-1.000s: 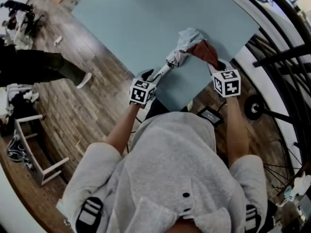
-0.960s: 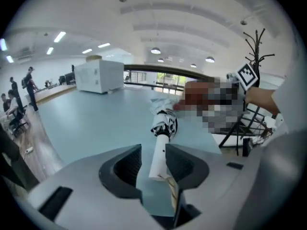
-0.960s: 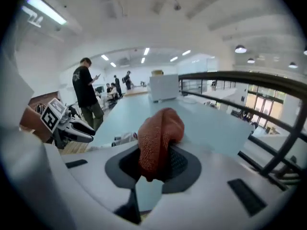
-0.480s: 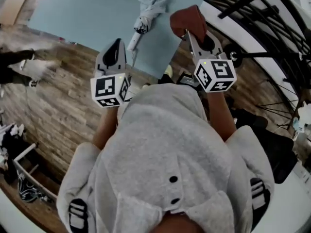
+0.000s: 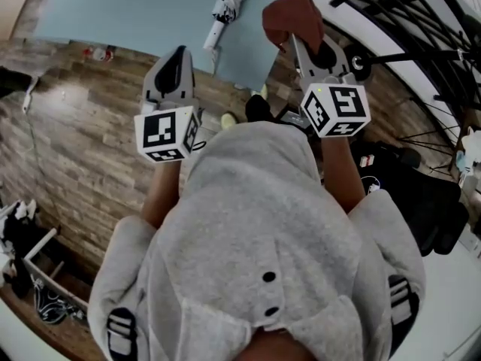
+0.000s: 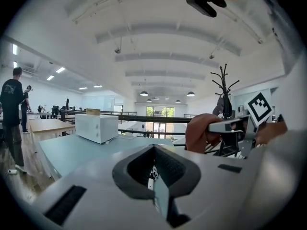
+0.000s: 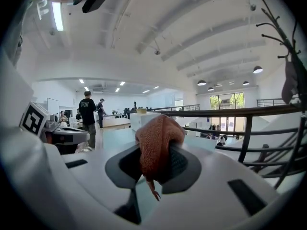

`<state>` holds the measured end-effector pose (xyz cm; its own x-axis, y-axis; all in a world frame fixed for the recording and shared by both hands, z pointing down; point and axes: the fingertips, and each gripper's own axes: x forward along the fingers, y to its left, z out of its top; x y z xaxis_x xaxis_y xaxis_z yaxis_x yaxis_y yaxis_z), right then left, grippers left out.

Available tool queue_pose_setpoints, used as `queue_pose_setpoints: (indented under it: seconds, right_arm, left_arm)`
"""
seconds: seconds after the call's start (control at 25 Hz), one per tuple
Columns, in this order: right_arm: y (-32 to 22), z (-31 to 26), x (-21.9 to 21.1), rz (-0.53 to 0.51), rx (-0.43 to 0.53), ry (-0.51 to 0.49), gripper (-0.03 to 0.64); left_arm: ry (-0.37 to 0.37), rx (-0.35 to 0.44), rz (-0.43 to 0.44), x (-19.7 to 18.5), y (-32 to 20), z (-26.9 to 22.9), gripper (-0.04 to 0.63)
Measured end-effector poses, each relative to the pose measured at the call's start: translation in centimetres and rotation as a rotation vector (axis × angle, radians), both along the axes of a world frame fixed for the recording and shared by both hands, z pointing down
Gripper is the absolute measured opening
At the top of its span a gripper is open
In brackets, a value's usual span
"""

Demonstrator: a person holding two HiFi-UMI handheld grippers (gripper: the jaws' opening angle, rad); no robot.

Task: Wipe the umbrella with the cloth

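Rust cloth (image 5: 293, 17), clamped by right gripper (image 5: 303, 50), has left the umbrella (image 5: 225, 6).

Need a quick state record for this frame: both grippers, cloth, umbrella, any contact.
left gripper: shut, empty
right gripper: shut on cloth
cloth: reddish-brown, bunched between the right jaws
umbrella: folded, lying on table, nothing touching it
table: light blue
wiping contact: none, cloth held apart from the umbrella

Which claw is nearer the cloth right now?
Right. The right claw is shut on the cloth; the left claw is shut and empty, off to the cloth's left, apart from it.
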<state>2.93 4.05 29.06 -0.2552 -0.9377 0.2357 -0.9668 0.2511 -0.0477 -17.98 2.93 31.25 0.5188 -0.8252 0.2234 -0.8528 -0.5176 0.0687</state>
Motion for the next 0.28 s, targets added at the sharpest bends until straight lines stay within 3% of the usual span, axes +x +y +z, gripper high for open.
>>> queue_pose_setpoints:
  seconds: [0.28]
  right_arm:
    - [2.1, 0.0, -1.7, -0.007, -0.002, 0.004, 0.074]
  left_arm:
    - [0.003, 0.006, 0.028, -0.9, 2.2, -0.3, 0.015]
